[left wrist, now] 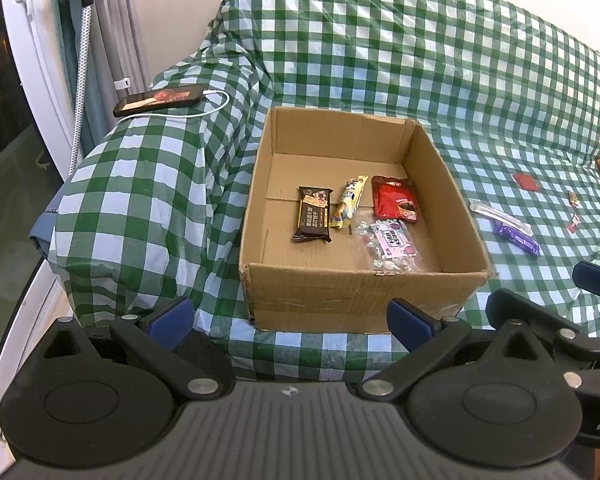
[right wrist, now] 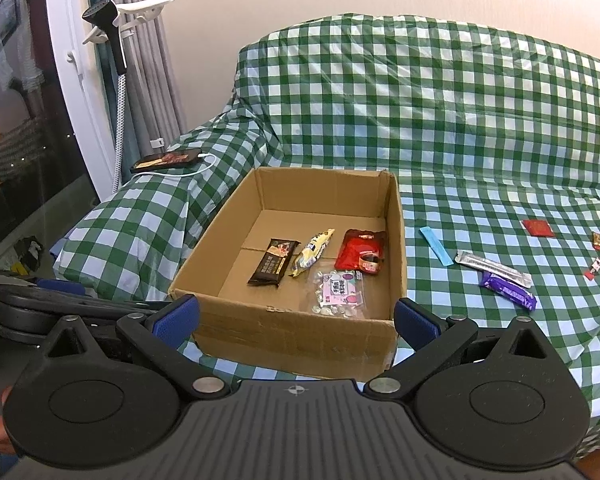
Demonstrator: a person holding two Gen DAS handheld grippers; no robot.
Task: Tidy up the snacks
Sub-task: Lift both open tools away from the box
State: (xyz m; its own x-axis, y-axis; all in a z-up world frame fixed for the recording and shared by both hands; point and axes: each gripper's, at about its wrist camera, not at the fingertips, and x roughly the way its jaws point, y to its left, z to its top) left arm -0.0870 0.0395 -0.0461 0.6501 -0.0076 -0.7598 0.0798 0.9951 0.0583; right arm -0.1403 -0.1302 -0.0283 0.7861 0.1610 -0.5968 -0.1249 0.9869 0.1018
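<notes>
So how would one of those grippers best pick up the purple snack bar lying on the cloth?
Probably across its narrow width near the middle, from straight above. The purple bar lies flat and long on the checked cloth, with its far end against the silver packet, so the fingers should straddle its long sides. The right gripper is open and nearer.

A home living room, by the look of it: a sofa (right wrist: 420,100) draped in green-and-white checked cloth fills the view. Left of the sofa hang grey curtains (right wrist: 148,40) by a dark glazed door (right wrist: 20,120). On the sofa's left arm a phone (right wrist: 166,160) lies charging.
</notes>
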